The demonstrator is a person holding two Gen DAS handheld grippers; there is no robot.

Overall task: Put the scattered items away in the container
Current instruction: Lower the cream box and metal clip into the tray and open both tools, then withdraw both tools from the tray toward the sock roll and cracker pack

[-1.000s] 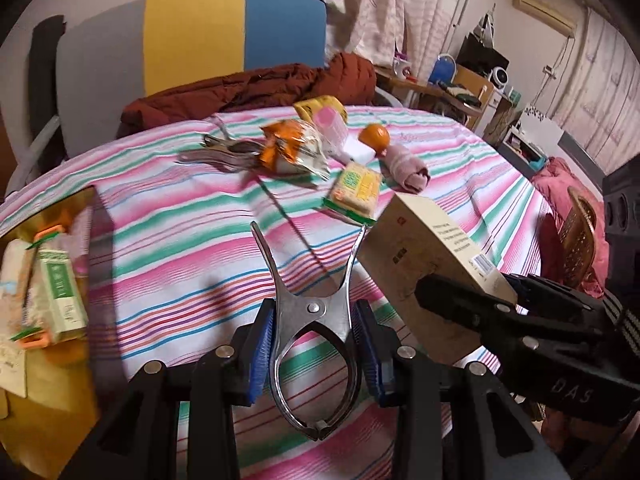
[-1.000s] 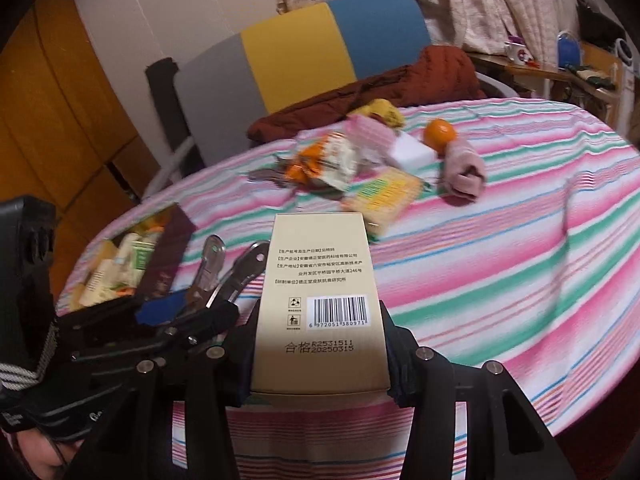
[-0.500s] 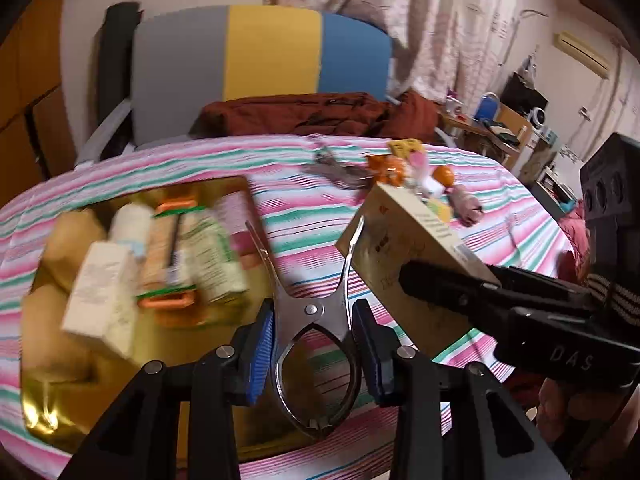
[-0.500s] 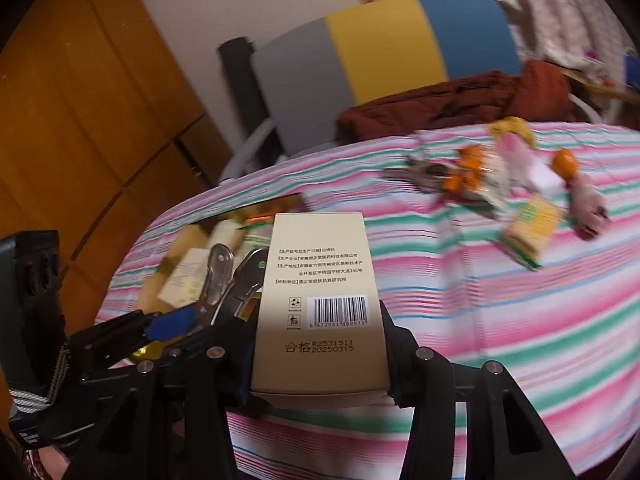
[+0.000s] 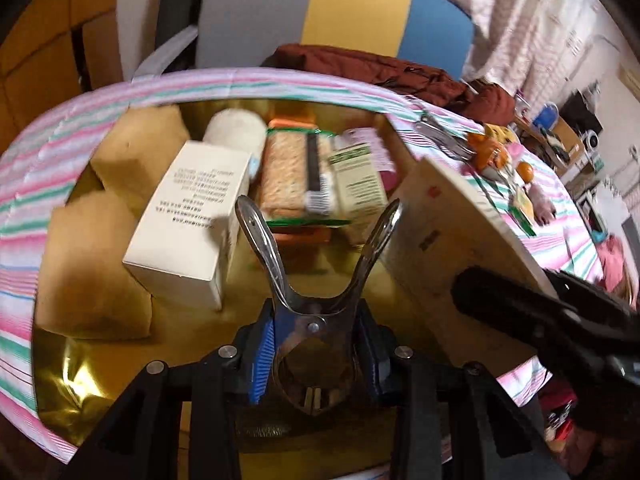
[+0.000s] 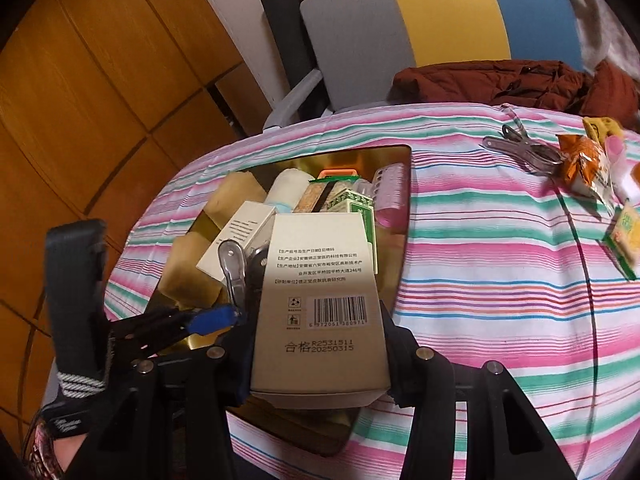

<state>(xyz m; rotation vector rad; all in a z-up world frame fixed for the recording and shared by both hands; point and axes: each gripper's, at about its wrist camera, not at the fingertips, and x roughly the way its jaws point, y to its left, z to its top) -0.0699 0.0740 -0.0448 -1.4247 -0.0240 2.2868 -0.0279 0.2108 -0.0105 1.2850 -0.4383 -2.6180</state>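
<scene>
Left gripper [image 5: 316, 344] clamped on metal clip [image 5: 316, 280] at its sprung loop, above near part of tray [image 5: 72, 376]. Right gripper [image 6: 320, 360] clamped on carton [image 6: 320, 312] across side walls, over tray's near right. Clip: stiff, slick, light. Carton: light, crushable; squeeze gently.
</scene>
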